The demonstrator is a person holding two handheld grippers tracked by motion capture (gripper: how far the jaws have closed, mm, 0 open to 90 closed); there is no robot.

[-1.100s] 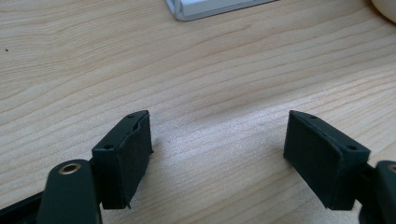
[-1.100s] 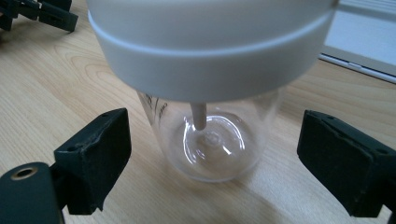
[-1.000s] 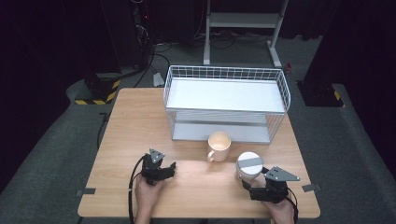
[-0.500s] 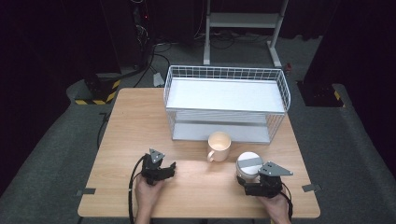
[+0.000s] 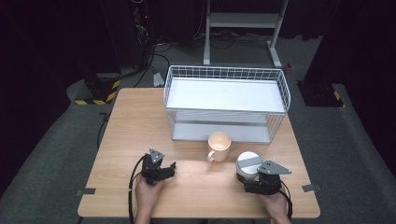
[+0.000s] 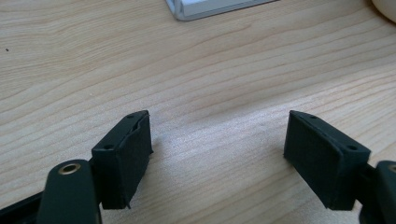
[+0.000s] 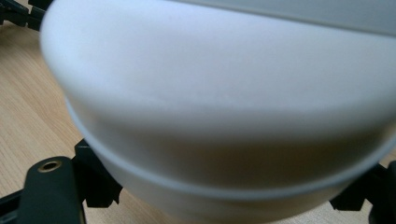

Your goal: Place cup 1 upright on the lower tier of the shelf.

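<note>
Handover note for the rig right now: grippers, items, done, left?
Right gripper: around the white cup, jaws either side of its lower body and just been closing; whether the pads press on it yet is hard to tell.
Left gripper: open, nothing between the jaws, low over the table.
White cup: on the table, front right, not lifted.
Beige mug: upright beside it, just in front of the wire rack.
Done: right gripper brought onto the cup.
Left: probably finish the grip, then lift and move the cup, perhaps to the rack.
</note>
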